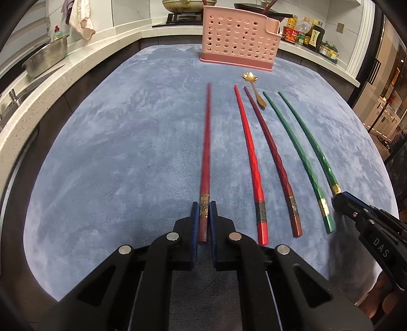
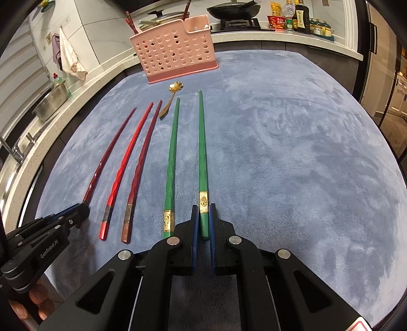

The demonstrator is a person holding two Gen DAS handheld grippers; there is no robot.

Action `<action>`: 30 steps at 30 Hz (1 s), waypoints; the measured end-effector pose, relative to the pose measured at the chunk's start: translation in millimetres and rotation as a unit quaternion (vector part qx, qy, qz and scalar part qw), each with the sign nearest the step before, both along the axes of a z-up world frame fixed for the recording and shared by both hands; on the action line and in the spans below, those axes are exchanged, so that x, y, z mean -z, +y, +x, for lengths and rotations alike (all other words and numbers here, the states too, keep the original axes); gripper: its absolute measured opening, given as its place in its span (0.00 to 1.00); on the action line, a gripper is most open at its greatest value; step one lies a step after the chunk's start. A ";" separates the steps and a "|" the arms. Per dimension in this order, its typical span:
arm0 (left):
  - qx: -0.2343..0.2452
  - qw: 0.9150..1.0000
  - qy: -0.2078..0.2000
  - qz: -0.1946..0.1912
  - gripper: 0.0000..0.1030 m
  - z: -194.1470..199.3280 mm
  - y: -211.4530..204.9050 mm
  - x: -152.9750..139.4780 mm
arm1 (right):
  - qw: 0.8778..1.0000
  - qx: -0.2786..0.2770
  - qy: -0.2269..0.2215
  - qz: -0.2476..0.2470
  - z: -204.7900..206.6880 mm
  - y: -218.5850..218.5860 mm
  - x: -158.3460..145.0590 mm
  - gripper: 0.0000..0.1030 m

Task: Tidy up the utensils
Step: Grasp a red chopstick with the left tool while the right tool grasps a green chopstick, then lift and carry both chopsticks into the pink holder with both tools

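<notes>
Several chopsticks lie side by side on a blue-grey cloth (image 1: 114, 152). My left gripper (image 1: 203, 206) is shut on the thick end of a dark red chopstick (image 1: 206, 142), the leftmost one. My right gripper (image 2: 204, 209) is shut on the thick end of a green chopstick (image 2: 202, 142), the rightmost one. Between them lie a bright red chopstick (image 1: 248, 152), a maroon chopstick (image 1: 271, 152) and a second green chopstick (image 2: 171, 157). A small gold spoon (image 1: 253, 85) rests beyond their tips. A pink perforated utensil holder (image 1: 240, 38) stands at the far edge.
White counters (image 1: 51, 76) border the cloth on the left and at the back. A steel colander (image 1: 47, 59) sits at left. A stove with pans (image 2: 234, 11) and sauce bottles (image 2: 297, 15) are behind. The holder (image 2: 175, 51) has chopsticks sticking out of it.
</notes>
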State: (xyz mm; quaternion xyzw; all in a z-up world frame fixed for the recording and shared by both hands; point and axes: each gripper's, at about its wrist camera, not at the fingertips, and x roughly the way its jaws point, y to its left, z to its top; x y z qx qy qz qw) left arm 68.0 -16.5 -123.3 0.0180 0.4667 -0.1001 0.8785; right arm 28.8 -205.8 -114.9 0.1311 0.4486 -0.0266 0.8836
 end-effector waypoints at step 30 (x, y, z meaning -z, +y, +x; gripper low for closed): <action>0.016 0.992 -0.117 -0.033 0.07 57.6 -1.4 -177.1 | 0.989 0.016 -0.144 -0.002 34.4 -43.1 -169.9 0.07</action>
